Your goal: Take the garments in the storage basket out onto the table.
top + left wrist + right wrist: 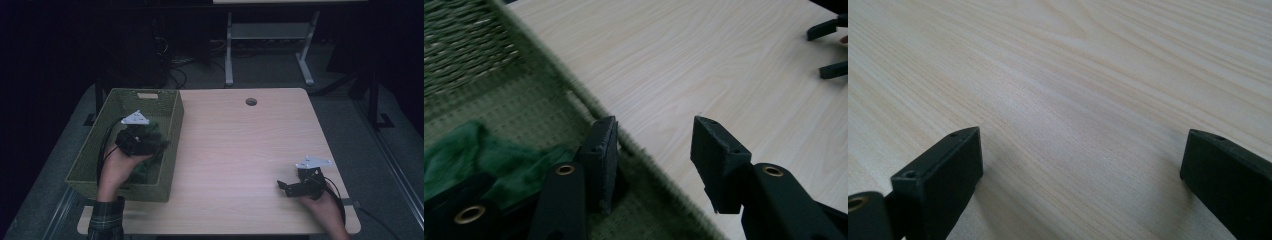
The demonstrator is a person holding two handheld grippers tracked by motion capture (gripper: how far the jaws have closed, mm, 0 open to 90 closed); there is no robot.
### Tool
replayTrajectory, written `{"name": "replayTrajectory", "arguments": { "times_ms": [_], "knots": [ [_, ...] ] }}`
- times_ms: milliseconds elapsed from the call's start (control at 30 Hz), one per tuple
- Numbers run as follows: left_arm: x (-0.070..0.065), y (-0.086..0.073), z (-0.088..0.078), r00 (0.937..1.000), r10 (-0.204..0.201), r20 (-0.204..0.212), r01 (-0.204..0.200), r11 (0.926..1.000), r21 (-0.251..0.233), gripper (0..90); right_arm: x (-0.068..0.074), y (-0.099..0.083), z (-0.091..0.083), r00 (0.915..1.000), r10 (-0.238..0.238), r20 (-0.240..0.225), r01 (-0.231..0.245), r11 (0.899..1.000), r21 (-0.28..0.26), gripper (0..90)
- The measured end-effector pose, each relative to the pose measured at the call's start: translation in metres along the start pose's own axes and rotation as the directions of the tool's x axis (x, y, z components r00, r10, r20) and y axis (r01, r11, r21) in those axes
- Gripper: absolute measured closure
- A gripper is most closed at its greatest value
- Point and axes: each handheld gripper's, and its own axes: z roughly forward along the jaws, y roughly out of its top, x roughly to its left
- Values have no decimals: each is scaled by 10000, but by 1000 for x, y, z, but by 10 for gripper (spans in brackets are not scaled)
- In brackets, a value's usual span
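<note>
A green woven basket (172, 150) stands on the left part of the light wooden table (240, 140). A crumpled green cloth (144, 169) lies inside it, on the basket floor (484, 155). My left gripper (161, 144) hovers over the basket's right side, pointing at the table. In the left gripper view its jaws (655, 127) stand apart astride the basket rim (589, 100), with nothing between them. My right gripper (284, 189) rests low near the table's front right, jaws wide apart over bare wood (1083, 140). It also appears far off as the right gripper (829, 47).
A round cable hole (251, 101) sits near the table's far edge. Behind the table stand a white desk frame (229, 55) and tangled cables on a dark floor. Bare wood stretches between the basket and my right gripper.
</note>
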Motion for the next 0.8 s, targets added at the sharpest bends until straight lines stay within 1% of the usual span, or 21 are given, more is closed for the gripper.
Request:
{"name": "replayTrajectory", "arguments": {
  "times_ms": [67,100,167,300,333,467,533,633,800],
  "knots": [
    [5,-3,-2,9998,30,-184,-28,10000,84,532,0,0,0,10000,-23,4,23,10000,-9,31],
    [6,-5,-2,9996,-51,-275,54,9999,123,530,0,0,0,10000,-20,2,20,10000,-7,31],
    [10,-8,-3,9992,-48,-407,58,9996,264,528,0,0,0,10000,-18,3,18,10000,-9,31],
    [18,-14,-6,9984,-119,-558,141,9991,392,519,0,0,0,10000,-18,0,18,10000,-6,31],
    [19,-15,-7,9980,-208,-591,232,9989,405,515,0,0,0,10000,-21,2,21,10000,-6,31],
    [25,-21,-7,9978,-250,-618,288,9977,620,513,0,0,0,10000,-20,2,20,10000,-6,31],
    [29,-25,-5,9978,-176,-639,228,9965,809,516,0,0,0,10000,-23,1,23,10000,-7,31],
    [34,-29,-3,9974,-167,-705,244,9937,1096,517,0,0,0,10000,-23,3,23,10000,-9,31],
    [40,-35,1,9968,-160,-786,272,9893,1436,516,0,0,0,10000,-18,4,18,10000,-6,31]
  ]
}}
